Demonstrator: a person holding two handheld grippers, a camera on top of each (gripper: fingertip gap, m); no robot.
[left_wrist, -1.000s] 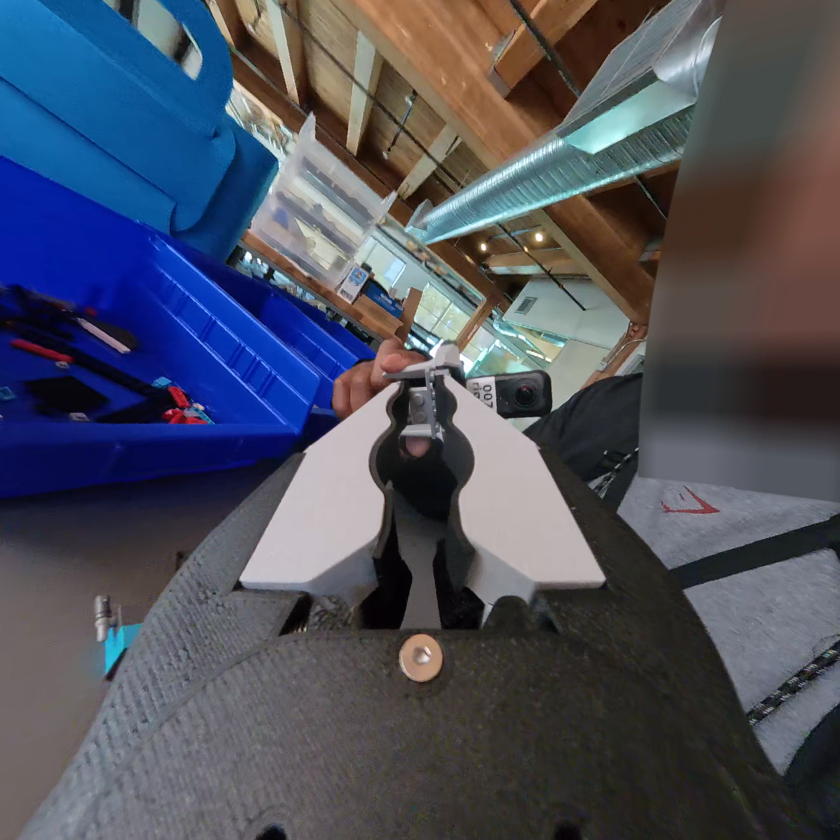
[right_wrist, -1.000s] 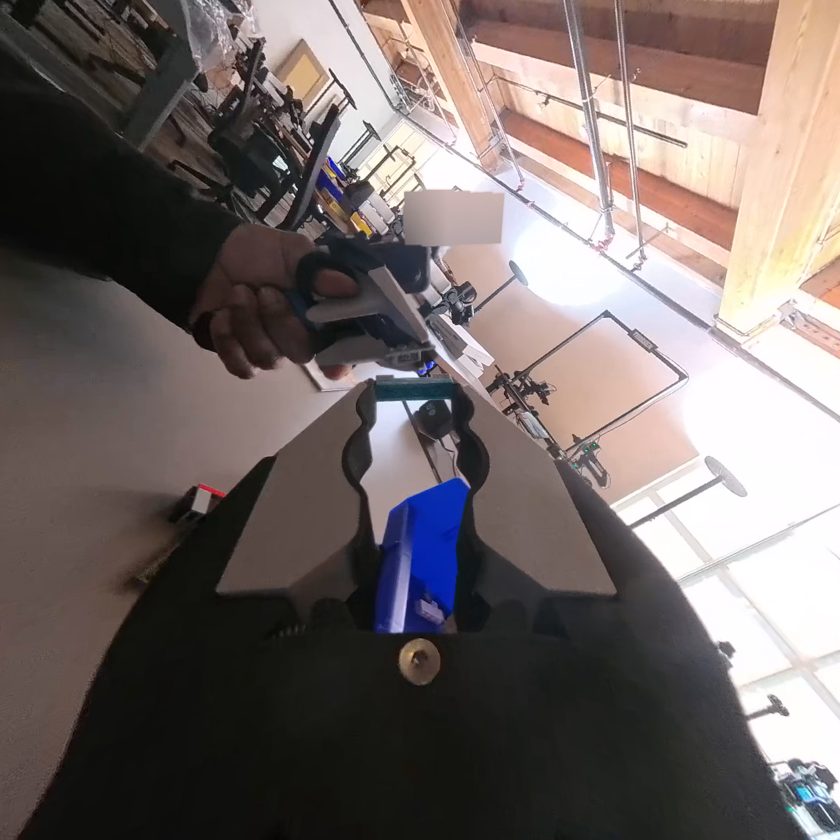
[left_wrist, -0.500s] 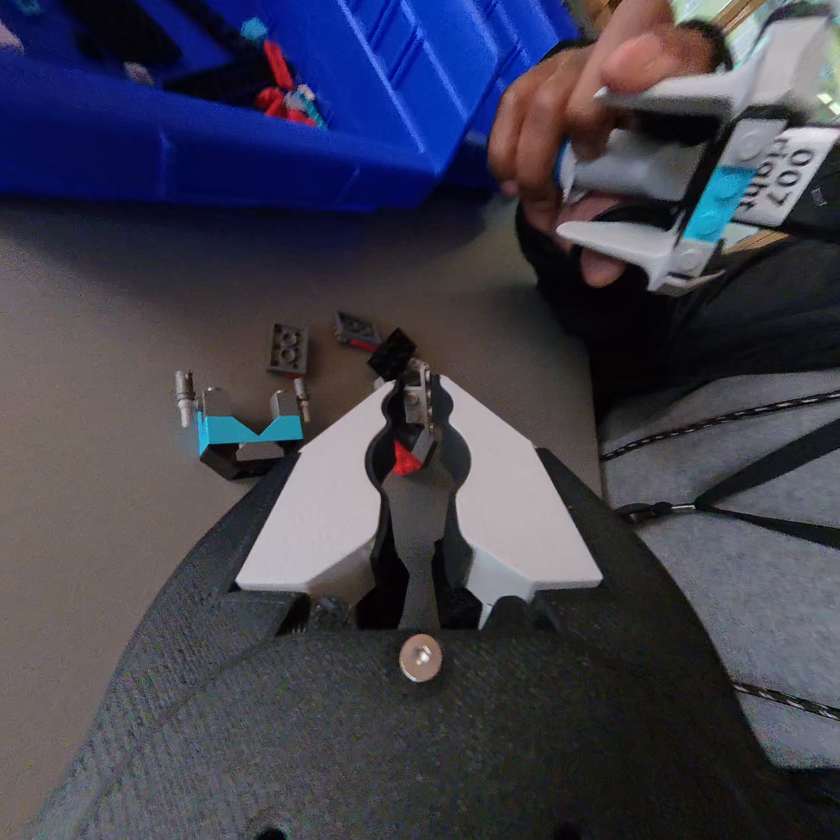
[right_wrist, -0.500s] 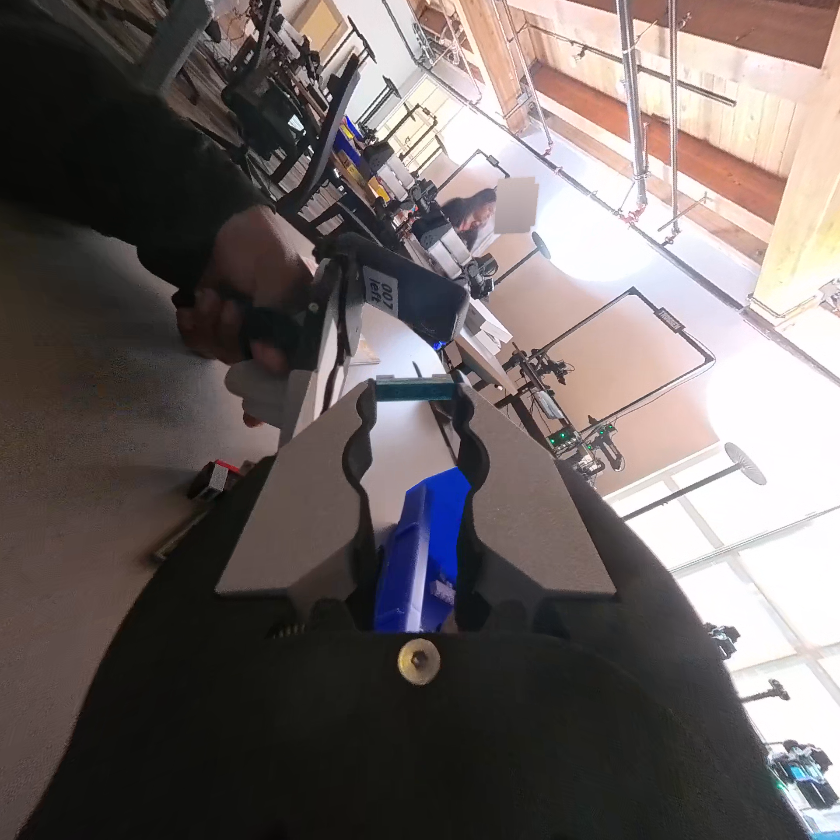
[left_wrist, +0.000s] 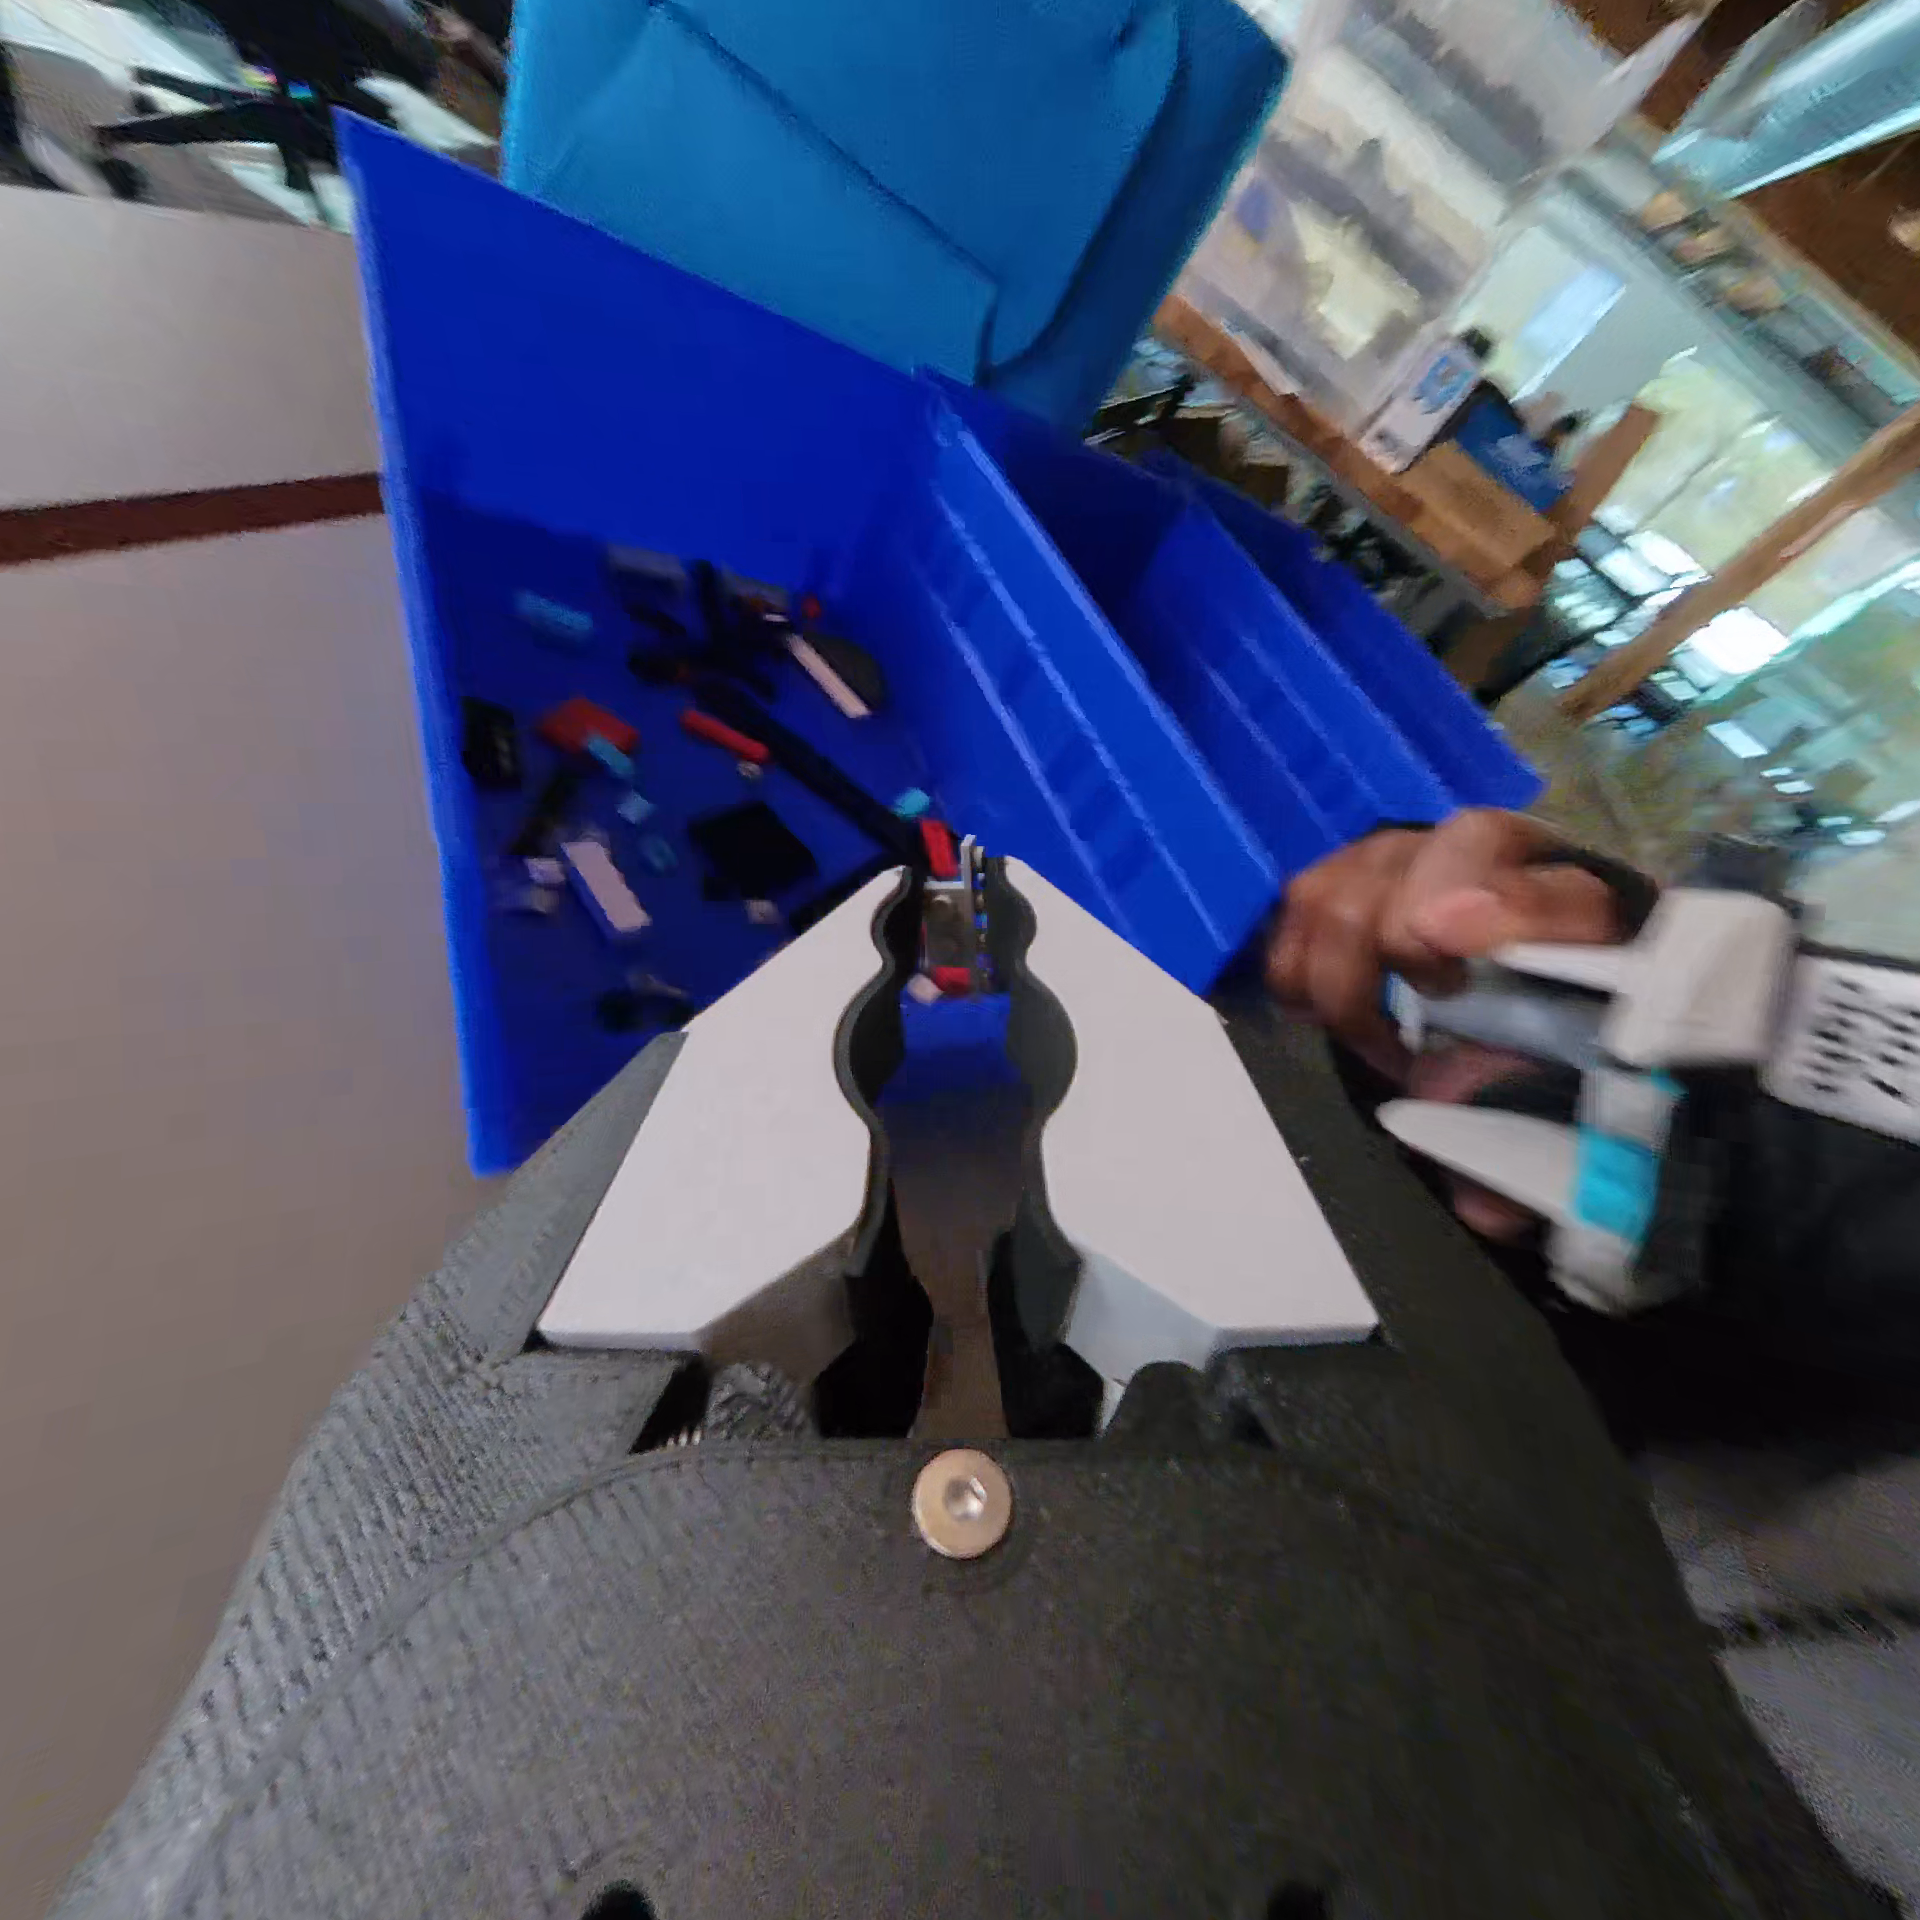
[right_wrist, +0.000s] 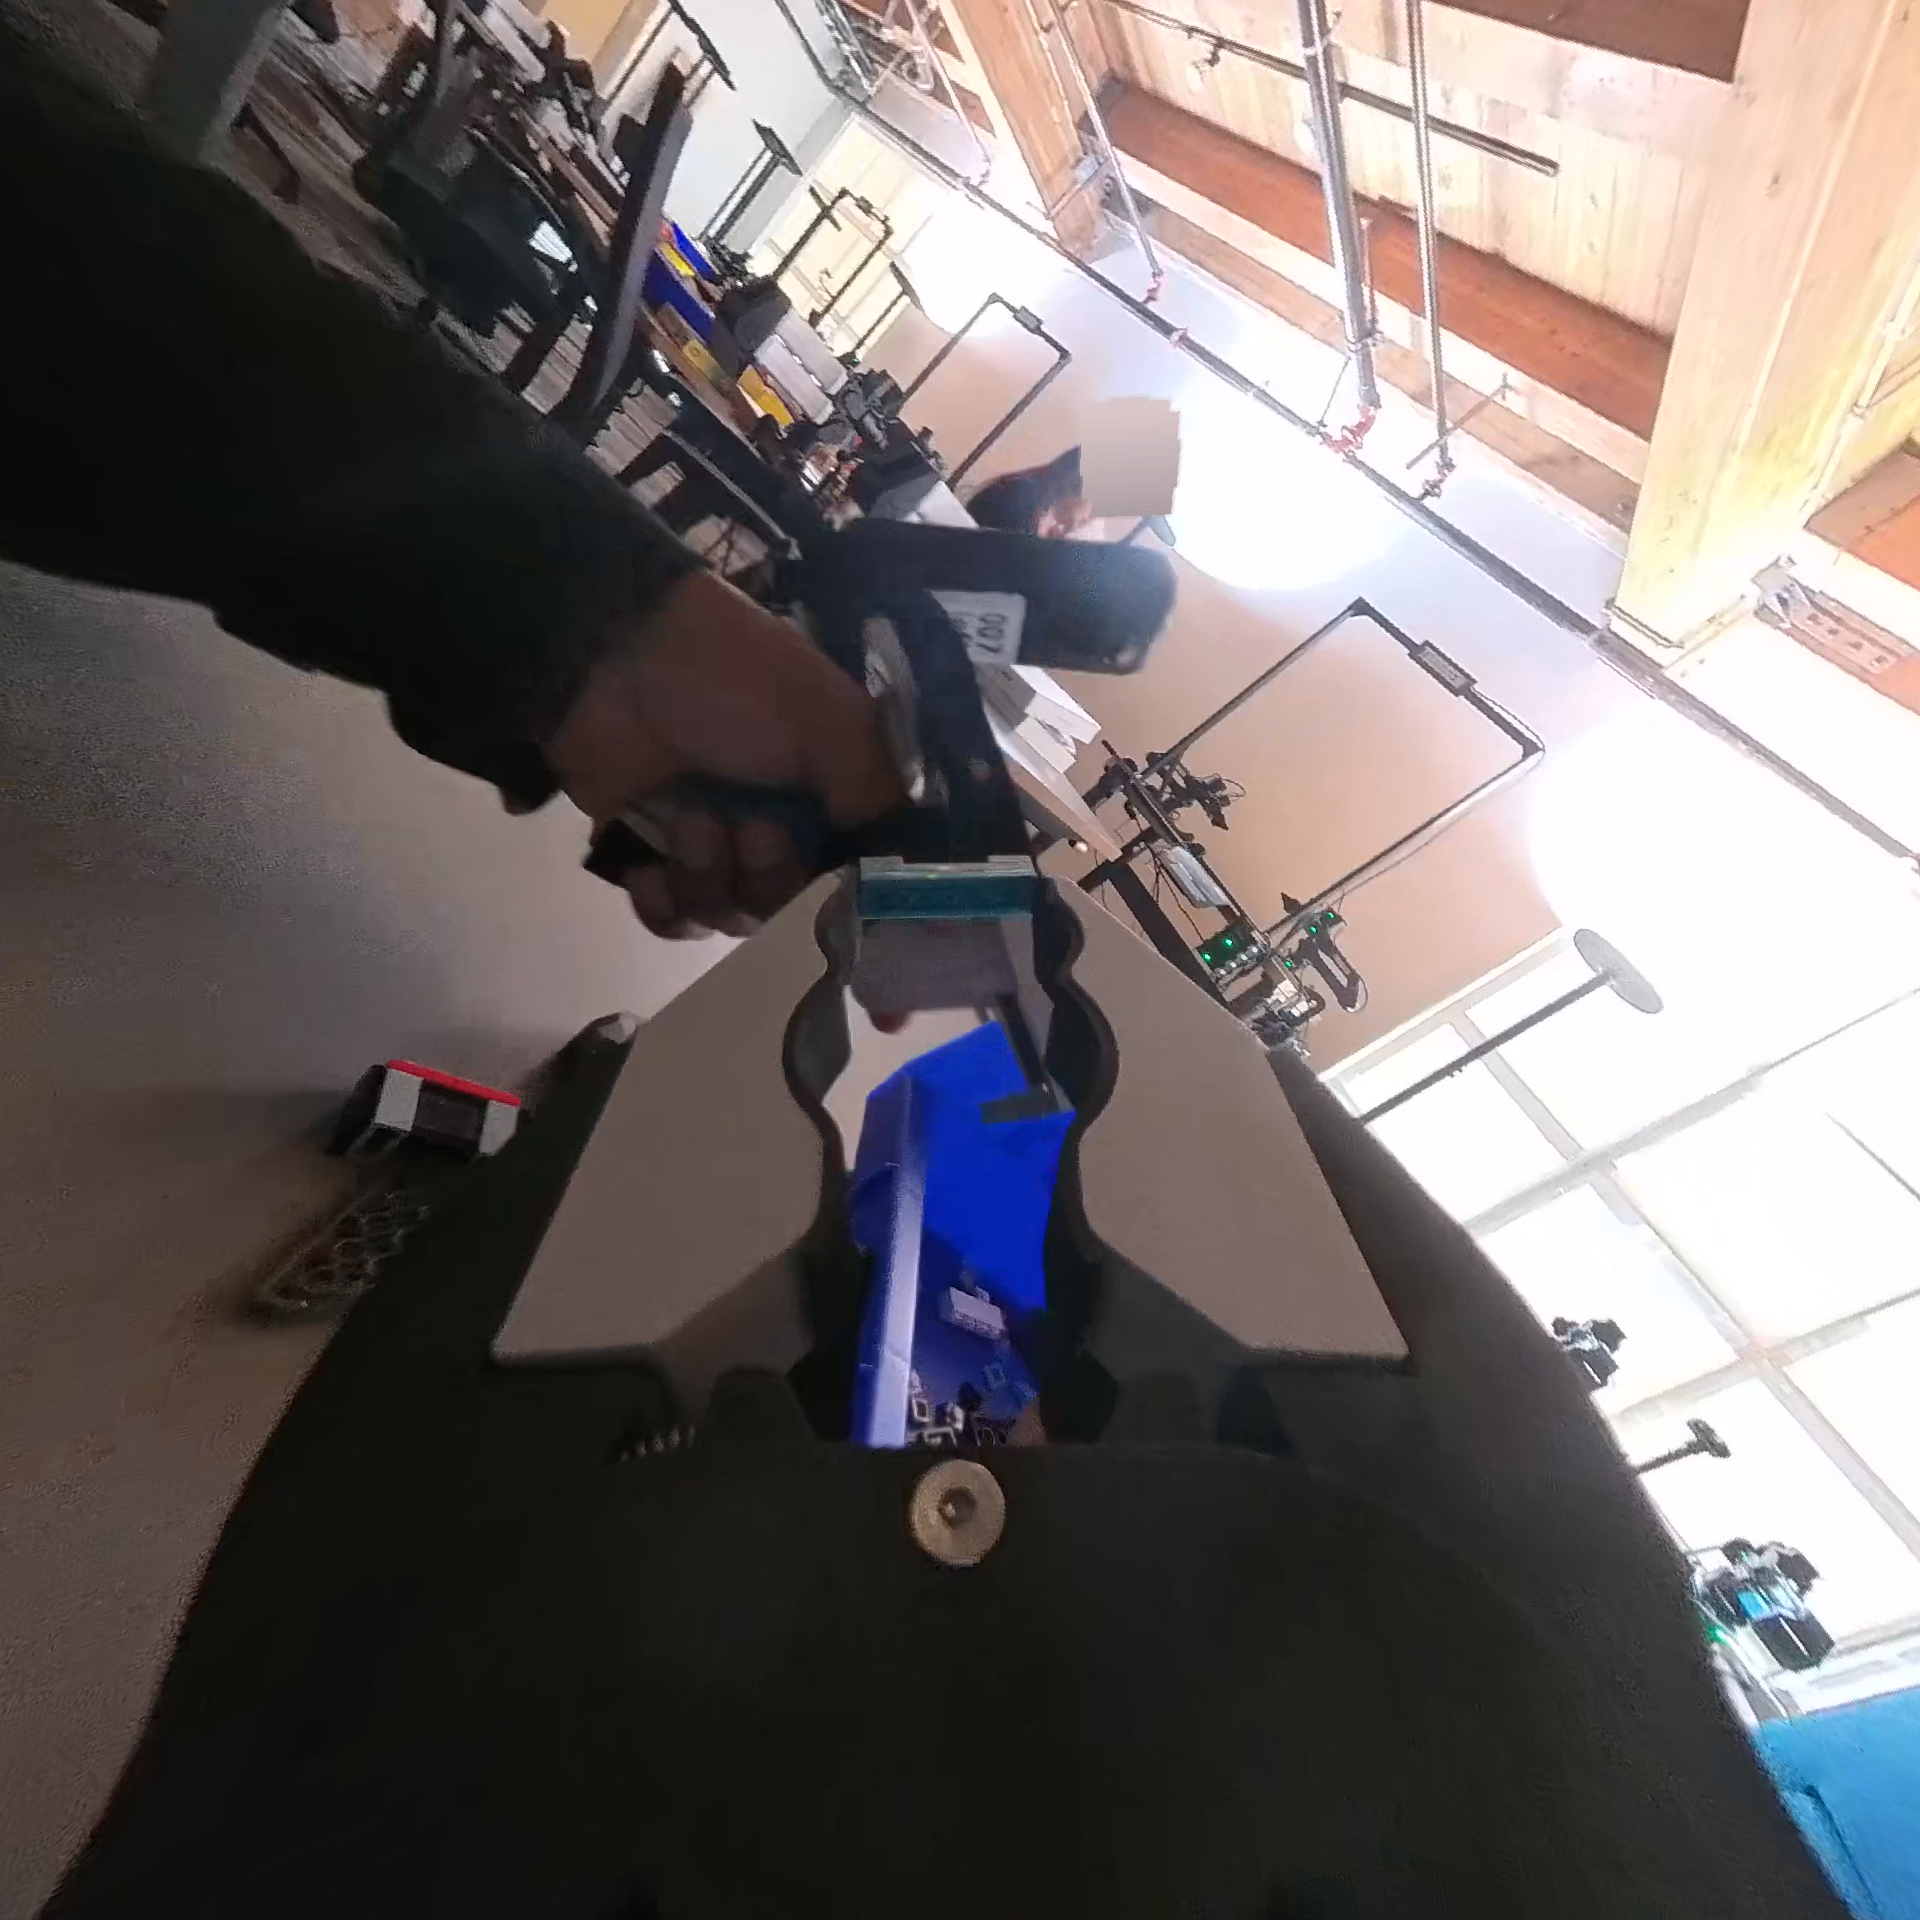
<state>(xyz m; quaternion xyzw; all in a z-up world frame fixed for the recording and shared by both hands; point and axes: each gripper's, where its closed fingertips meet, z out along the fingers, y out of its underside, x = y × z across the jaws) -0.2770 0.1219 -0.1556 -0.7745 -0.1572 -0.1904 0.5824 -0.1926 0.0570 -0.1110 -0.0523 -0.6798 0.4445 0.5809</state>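
My left gripper (left_wrist: 961, 914) is shut on a small grey and red brick piece (left_wrist: 954, 930) and holds it in the air in front of the blue bin (left_wrist: 665, 436), which holds several loose bricks. My right gripper (right_wrist: 948, 899) is shut on a teal and grey brick piece (right_wrist: 940, 935) held between its fingertips. The other gripper, in a hand with a dark sleeve, shows just beyond it in the right wrist view (right_wrist: 935, 665). The right gripper in a hand also shows at the right of the left wrist view (left_wrist: 1558, 1049).
A second blue bin (left_wrist: 1299, 665) stands behind the first, with a light blue bag (left_wrist: 831, 156) above them. On the grey table (right_wrist: 156, 935) lie a black, white and red brick piece (right_wrist: 431, 1110) and a dark latticed part (right_wrist: 332, 1252). Across from one pair of fingers to the other is roughly 11 centimeters.
My left gripper has swung from pointing down at loose bricks on the table up toward the blue bin, still gripping its piece. The left hand has moved closer in the right wrist view.
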